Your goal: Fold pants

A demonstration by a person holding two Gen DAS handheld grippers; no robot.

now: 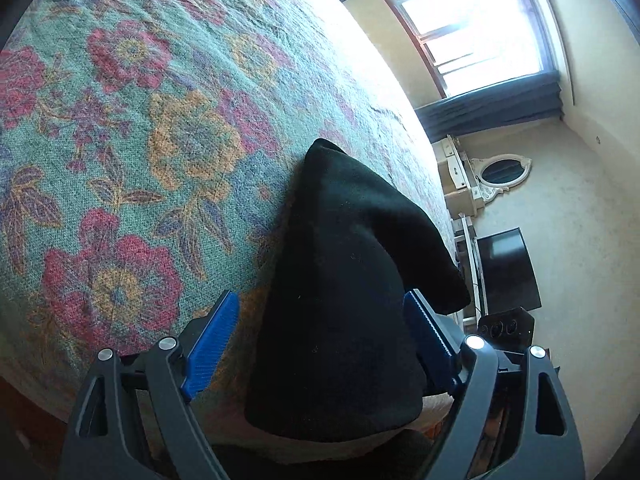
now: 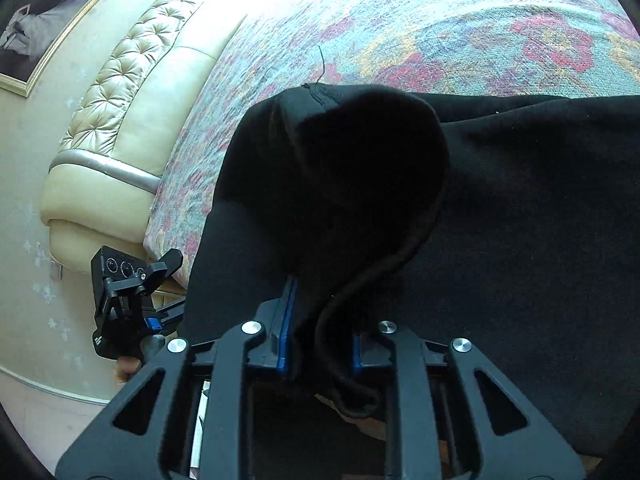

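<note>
Left wrist view: we see the left gripper (image 1: 320, 332) at the bottom of the frame with its blue pads (image 1: 212, 344) spread wide. A dark fold of the black pants (image 1: 344, 280) rises between them, running up to a peak at mid-frame; the left pad stands clear of the cloth, and at the right pad we cannot tell whether there is contact. The pants lie on a floral bedspread (image 1: 128, 128) that fills the left and centre. At the upper right a bright window (image 1: 472, 20) with a dark curtain (image 1: 492, 104); below it an oval mirror (image 1: 502, 172) and a dark screen (image 1: 508, 268) at the right edge. Right wrist view: the right gripper (image 2: 320, 340) at bottom centre is drawn close together, pinching a bunched edge of the pants (image 2: 360, 184), which loops up over the fingers and spreads across the right half of the frame on the bedspread (image 2: 440, 32). A cream tufted headboard (image 2: 132, 100) sits at the upper left, a framed picture (image 2: 40, 28) in the corner. The left gripper (image 2: 132, 292) shows at the lower left, beside the bed's edge.
</note>
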